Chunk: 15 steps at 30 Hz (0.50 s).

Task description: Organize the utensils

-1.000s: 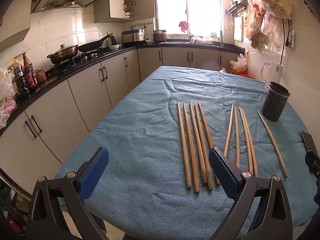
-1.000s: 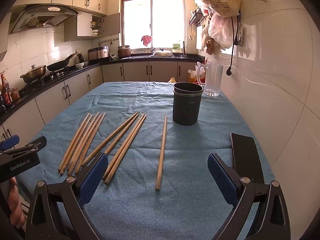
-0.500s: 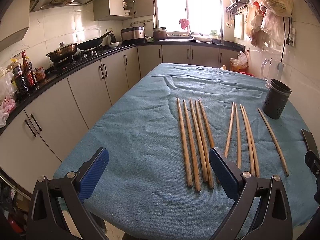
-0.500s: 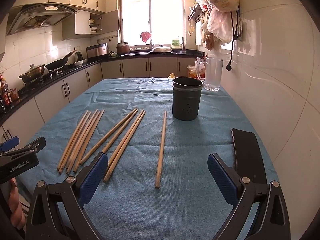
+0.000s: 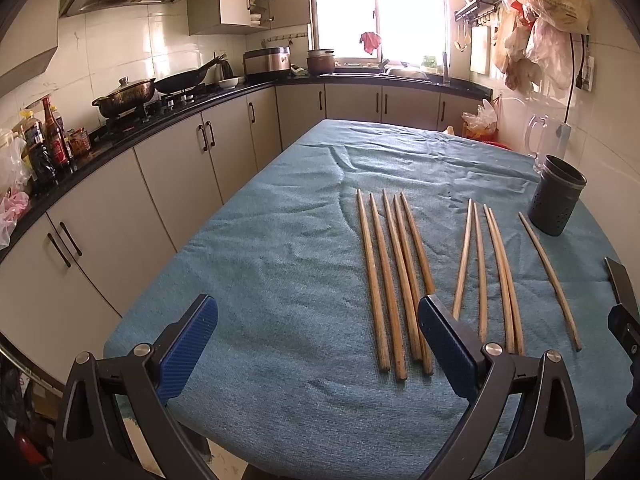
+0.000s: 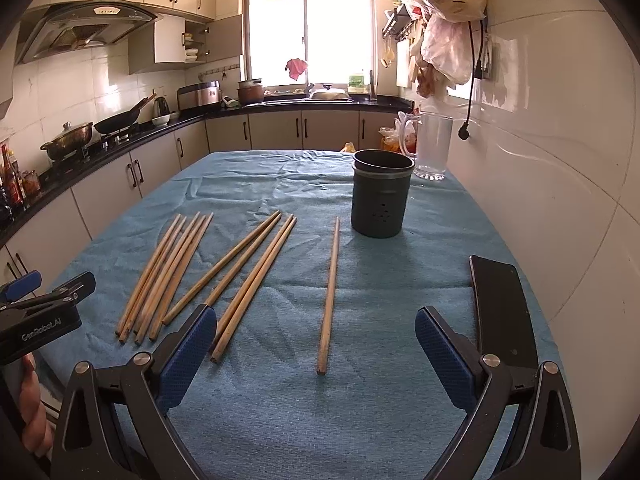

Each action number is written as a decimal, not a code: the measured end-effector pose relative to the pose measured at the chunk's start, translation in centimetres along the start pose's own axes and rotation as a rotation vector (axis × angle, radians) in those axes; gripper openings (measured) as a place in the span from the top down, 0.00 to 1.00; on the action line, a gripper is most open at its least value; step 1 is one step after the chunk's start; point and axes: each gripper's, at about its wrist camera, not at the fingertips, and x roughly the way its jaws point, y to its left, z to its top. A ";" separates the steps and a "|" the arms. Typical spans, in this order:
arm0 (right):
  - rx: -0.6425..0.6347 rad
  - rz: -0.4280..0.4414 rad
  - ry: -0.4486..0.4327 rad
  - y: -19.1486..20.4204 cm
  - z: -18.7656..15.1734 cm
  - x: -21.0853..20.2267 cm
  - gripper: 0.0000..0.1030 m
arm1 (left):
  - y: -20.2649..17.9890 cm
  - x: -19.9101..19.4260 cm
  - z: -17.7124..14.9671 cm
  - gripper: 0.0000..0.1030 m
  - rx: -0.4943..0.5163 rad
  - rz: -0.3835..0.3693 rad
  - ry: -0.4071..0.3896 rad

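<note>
Ten long wooden chopsticks [image 6: 329, 292] lie loose on the blue cloth-covered table [image 6: 280, 420], near its front edge, probably laid out for sorting into the dark perforated cylindrical holder [image 6: 381, 196] toward the right edge. The left gripper [image 5: 316, 344] and right gripper [image 6: 314, 354] hover with fingers spread, empty.

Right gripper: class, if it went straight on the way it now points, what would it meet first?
Probably the single chopstick, which lies on the blue cloth between the open fingers of the right gripper. Beyond it stands the dark holder; depth is uncertain.
</note>
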 end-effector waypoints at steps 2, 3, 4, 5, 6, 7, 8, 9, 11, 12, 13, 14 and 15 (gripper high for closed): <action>-0.010 0.001 -0.001 0.3 0.0 0.0 0.02 | 0.1 0.1 0.0 0.03 -0.003 -0.002 0.005; -0.015 0.003 -0.002 0.4 0.1 0.0 0.03 | 0.1 0.2 0.0 0.03 -0.004 -0.002 0.008; -0.021 0.006 -0.004 0.5 0.1 0.0 0.05 | 0.2 0.3 0.0 0.03 -0.005 0.000 0.011; -0.028 0.012 -0.006 0.7 0.3 0.0 0.06 | 0.4 0.4 0.1 0.03 -0.007 0.003 0.016; -0.034 0.017 -0.007 0.8 0.5 0.0 0.07 | 0.5 0.6 0.3 0.03 -0.007 0.005 0.019; -0.038 0.027 -0.006 0.9 0.8 0.0 0.07 | 0.7 0.8 0.4 0.03 -0.007 0.009 0.023; -0.035 0.047 -0.003 0.9 1.3 0.1 0.08 | 1.0 1.1 0.5 0.03 -0.008 0.008 0.028; -0.034 0.064 -0.001 1.0 1.9 0.1 0.10 | 1.4 1.5 0.7 0.03 -0.012 0.008 0.048; -0.034 0.093 0.003 1.1 3.1 0.2 0.12 | 2.0 2.3 1.1 0.03 -0.016 0.020 0.080; -0.032 0.110 0.012 1.3 3.9 0.5 0.14 | 2.4 2.8 1.3 0.03 -0.021 0.012 0.100; -0.036 0.132 0.026 1.5 4.7 0.9 0.18 | 2.9 3.2 1.6 0.03 -0.028 -0.001 0.119; -0.037 0.158 0.043 1.7 5.4 1.3 0.20 | 3.2 3.5 1.8 0.03 -0.032 -0.003 0.129; -0.033 0.179 0.059 2.0 6.1 1.8 0.24 | 3.6 3.7 2.0 0.04 -0.035 -0.003 0.137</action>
